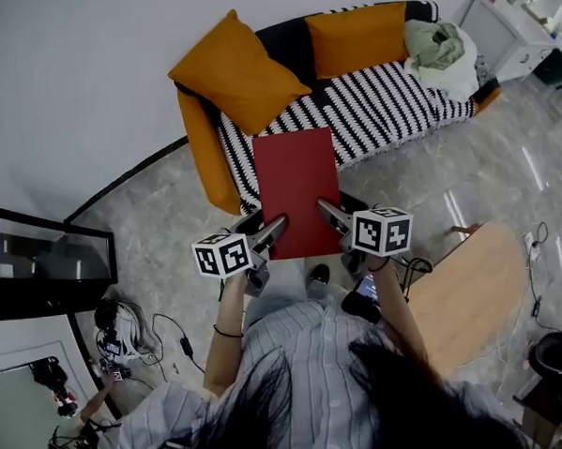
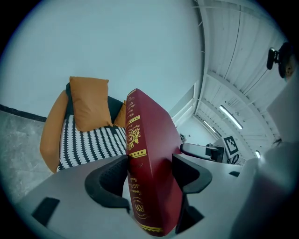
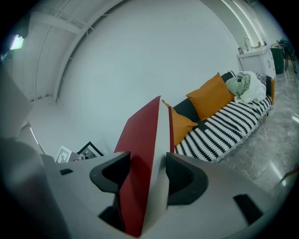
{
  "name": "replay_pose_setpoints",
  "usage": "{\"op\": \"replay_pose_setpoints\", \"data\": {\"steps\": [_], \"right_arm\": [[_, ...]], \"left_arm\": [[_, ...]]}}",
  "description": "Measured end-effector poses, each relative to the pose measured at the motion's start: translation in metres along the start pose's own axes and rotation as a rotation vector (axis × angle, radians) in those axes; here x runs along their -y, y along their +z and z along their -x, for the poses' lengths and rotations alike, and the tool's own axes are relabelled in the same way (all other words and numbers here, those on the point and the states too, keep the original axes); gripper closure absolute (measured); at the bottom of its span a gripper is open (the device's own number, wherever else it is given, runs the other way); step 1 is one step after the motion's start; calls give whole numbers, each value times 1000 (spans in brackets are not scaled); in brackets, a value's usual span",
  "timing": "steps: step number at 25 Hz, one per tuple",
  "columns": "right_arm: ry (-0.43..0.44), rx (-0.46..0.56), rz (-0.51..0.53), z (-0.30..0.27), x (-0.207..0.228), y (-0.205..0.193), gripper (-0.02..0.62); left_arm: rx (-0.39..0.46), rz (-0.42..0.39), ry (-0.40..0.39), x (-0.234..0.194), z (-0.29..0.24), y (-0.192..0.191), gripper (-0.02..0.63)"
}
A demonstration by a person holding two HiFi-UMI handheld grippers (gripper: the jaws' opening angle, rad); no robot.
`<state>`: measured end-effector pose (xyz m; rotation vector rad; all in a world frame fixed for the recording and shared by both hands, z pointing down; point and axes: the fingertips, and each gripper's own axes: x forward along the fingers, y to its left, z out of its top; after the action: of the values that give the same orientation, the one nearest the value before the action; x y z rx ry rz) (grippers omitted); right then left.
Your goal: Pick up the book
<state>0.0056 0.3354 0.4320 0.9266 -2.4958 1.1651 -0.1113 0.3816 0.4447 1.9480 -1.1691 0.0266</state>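
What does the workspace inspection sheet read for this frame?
Surface: grey marbled floor; striped sofa ahead.
Job's things: red book, held in the air, clear of the sofa.
Clutter: green and white cloths on the sofa's end.
Grippers: left gripper shut on the book's spine; right gripper shut on its page edge.
Cables: cables loose on the floor near the screen.
Surroundings: orange cushion, wooden table, white cabinet.

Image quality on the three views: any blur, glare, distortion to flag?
Head view: strong fisheye, wall line bows; light streaks glare on the glossy grey floor; dark hair at bottom is soft. Left gripper view: black vignette corners; gold lettering on the red hardcover book reads fairly crisp. Right gripper view: same vignette, flat even light, no hard shadows.
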Motion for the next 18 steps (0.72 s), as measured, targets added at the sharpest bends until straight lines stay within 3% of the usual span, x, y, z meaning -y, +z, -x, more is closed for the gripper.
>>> {"op": "replay_pose_setpoints", "data": {"steps": [18], "right_arm": [[2,-15,25,5,-11,-9,345]], "left_arm": [[15,2,4,2,13,-6,301]]}}
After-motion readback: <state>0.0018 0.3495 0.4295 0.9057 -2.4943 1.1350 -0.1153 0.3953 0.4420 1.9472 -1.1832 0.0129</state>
